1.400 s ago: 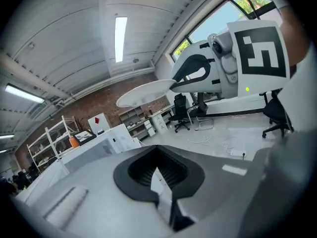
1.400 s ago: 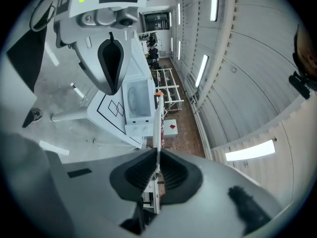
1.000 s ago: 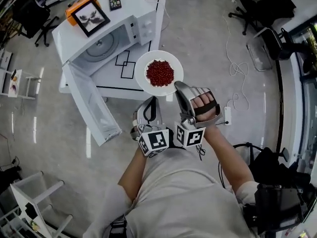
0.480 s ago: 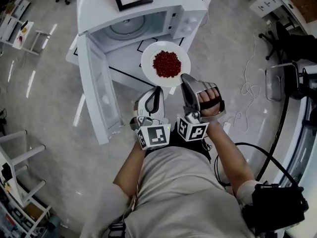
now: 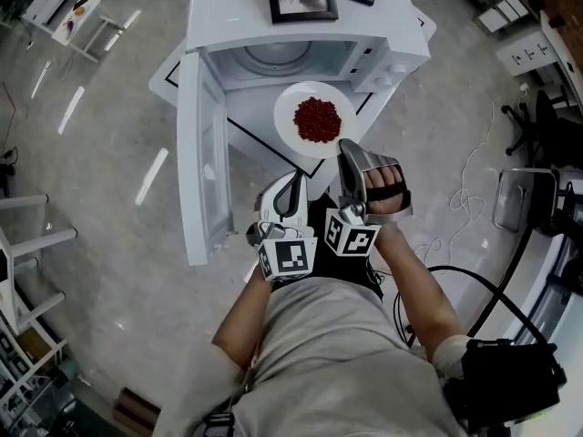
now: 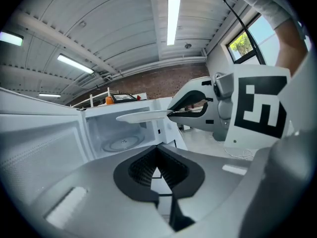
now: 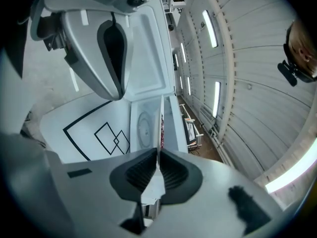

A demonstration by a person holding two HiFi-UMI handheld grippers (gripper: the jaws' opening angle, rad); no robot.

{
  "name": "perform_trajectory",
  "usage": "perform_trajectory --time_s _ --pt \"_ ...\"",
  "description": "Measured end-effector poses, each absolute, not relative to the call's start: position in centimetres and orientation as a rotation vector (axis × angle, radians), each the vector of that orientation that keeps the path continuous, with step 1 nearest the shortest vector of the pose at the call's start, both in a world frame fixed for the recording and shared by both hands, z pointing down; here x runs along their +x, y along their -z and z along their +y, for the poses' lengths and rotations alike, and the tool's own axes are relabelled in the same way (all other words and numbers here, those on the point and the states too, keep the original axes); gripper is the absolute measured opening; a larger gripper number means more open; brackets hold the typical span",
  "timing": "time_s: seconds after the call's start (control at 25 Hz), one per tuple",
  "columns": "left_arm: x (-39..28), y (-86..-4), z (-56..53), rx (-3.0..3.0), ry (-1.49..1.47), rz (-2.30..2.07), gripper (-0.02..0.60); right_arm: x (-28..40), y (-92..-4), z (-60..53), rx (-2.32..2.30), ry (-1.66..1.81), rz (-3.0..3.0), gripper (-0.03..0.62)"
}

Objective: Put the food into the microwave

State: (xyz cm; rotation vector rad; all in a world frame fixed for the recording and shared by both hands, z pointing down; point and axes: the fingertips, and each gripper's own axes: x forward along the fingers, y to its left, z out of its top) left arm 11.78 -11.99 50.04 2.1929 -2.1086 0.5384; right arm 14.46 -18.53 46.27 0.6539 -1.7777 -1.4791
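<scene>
White door (image 5: 205, 153) of the microwave (image 5: 392, 48) stands swung open at the left, so the cavity and its turntable (image 5: 273, 55) are exposed.

Right of the door and nearer the person, the left gripper (image 5: 294, 182) carries nothing. Its pads (image 6: 143, 168) are pressed together at the tips, with no object between them.

Further right, the plate (image 5: 288, 116) of red food (image 5: 318, 119) is level above the table (image 5: 248, 146), just in front of the cavity mouth and not yet inside it.

The right gripper (image 5: 345, 146) pinches the plate's near rim, which sits edge-on between its pads (image 7: 173, 172).

Step in hand: approach to the cavity, with the load at the threshold.

Next move, as judged:
- Advance the plate away from the person, through the opening.
- Keep the plate level so that the loose food does not slide.
- Keep the rim clear of the door edge at the left and the control side at the right.
- Lower the plate onto the turntable before the pads part.

The left gripper is free to close the door afterwards.
</scene>
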Motion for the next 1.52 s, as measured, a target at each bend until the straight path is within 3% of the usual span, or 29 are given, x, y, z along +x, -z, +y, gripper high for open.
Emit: perform_trajectory --time_s 0.92,1.52 --pt "5.8 -55.9 -16.5 1.823 -0.476 -2.222 0.008 4.4 -53.4 -29.8 0.454 1.442 -1.810 0.026" --pt "6.0 -55.3 -15.2 1.778 -0.507 -2.224 0.008 0.8 -54.8 -33.6 0.447 1.421 -1.760 0.026"
